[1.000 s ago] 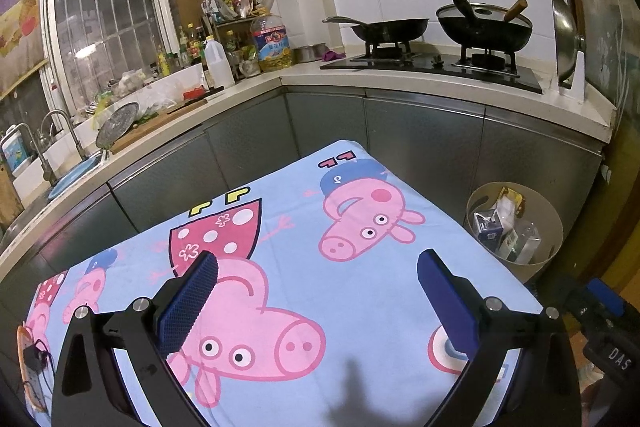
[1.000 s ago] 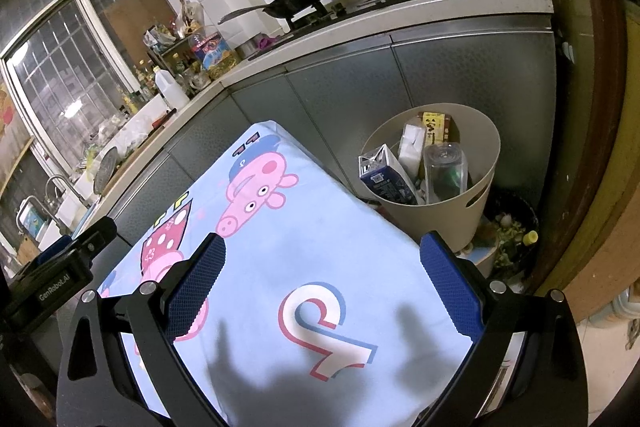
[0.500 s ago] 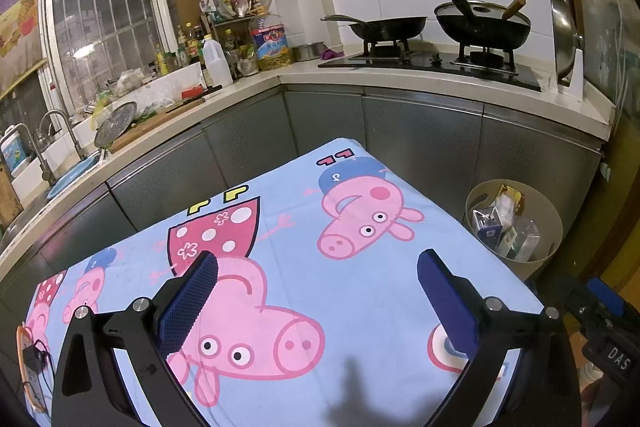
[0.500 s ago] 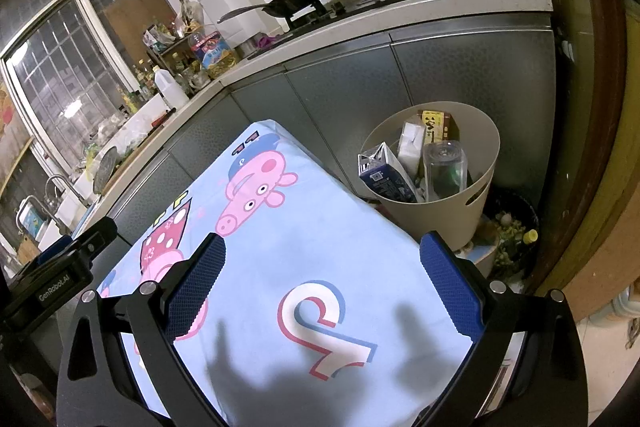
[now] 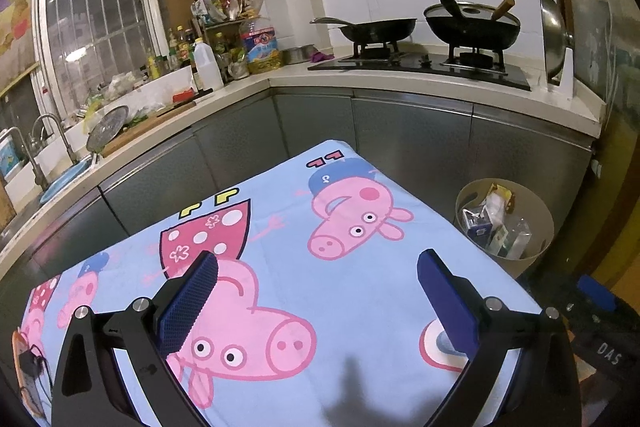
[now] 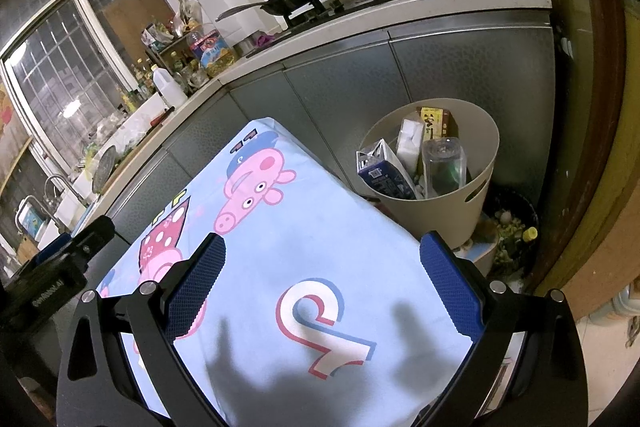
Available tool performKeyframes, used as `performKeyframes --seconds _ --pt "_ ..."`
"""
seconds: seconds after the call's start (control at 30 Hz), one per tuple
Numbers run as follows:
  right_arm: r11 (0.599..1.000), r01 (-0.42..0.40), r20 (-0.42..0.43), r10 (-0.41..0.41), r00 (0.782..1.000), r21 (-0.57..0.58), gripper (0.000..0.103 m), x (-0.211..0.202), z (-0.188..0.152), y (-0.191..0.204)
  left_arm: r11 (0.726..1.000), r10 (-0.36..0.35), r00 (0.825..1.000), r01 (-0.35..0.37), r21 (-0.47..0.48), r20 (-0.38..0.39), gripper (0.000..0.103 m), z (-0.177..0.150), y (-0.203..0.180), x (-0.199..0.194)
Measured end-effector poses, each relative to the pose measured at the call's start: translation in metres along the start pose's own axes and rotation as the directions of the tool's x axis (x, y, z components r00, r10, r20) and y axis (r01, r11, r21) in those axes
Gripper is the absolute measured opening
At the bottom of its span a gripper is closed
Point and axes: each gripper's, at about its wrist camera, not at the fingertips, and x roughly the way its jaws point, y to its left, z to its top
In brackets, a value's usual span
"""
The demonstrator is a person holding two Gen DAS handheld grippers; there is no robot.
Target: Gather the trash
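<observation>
Both grippers are hovering over the cartoon-print cloth point(image 5: 340, 291) covering the worktop, and nothing is lying on it that either view shows. The left gripper point(image 5: 318, 287) is holding its jaws spread wide with nothing between them; the right gripper point(image 6: 322, 275) is doing the same. The trash is sitting in the beige bin point(image 6: 448, 215) on the floor at about two o'clock from the right gripper: a blue-and-white carton point(image 6: 380, 173), a clear bottle point(image 6: 444, 163), a white box point(image 6: 410, 141) and a yellow box point(image 6: 434, 117).

Judging from this, the collecting is looking finished or close to it. Doing this step well means sweeping both cameras across the cloth edges and the floor by the bin for anything missed, while keeping the jaws apart.

The right wrist view is showing a dark pail of food scraps point(image 6: 512, 231) tucked behind the bin, which the left wrist view is not revealing. The left view is showing the cloth's nine o'clock end, with a black cable point(image 5: 30, 367) at its edge.
</observation>
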Motion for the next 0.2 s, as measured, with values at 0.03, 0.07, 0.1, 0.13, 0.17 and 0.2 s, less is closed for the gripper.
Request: performKeyframes --seconds 0.03,0.07,0.1,0.13,0.17,0.2 --pt "1.0 0.001 0.0 -0.001 1.0 0.001 0.097 -0.0003 -0.001 0.0001 1.0 -0.006 1.0 0.006 0.0 0.002 0.099 0.0009 -0.0008 -0.0009" --pt "1.0 0.0 -0.001 0.0 1.0 0.004 0.097 -0.0006 -0.0013 0.0001 1.0 -0.007 1.0 0.007 0.001 0.007 0.099 0.0016 -0.0014 -0.0018" --pt "1.0 0.0 -0.001 0.0 1.0 0.006 0.097 0.0005 -0.0019 -0.0019 1.0 -0.004 1.0 0.004 0.003 0.013 0.099 0.0021 -0.0017 -0.0027" --pt "1.0 0.0 -0.001 0.0 1.0 0.008 0.097 0.0001 -0.003 -0.002 1.0 -0.004 1.0 0.004 0.005 0.014 0.099 0.0028 -0.002 -0.0033" --pt "1.0 -0.001 -0.002 0.001 1.0 0.008 0.097 0.0001 -0.0036 -0.0024 1.0 -0.005 1.0 0.005 0.008 0.016 0.099 0.0026 -0.002 -0.0037" --pt "1.0 0.0 -0.002 0.0 1.0 0.005 0.097 0.0012 -0.0016 -0.0029 1.0 -0.005 1.0 0.005 0.009 0.016 0.099 0.0019 -0.001 -0.004"
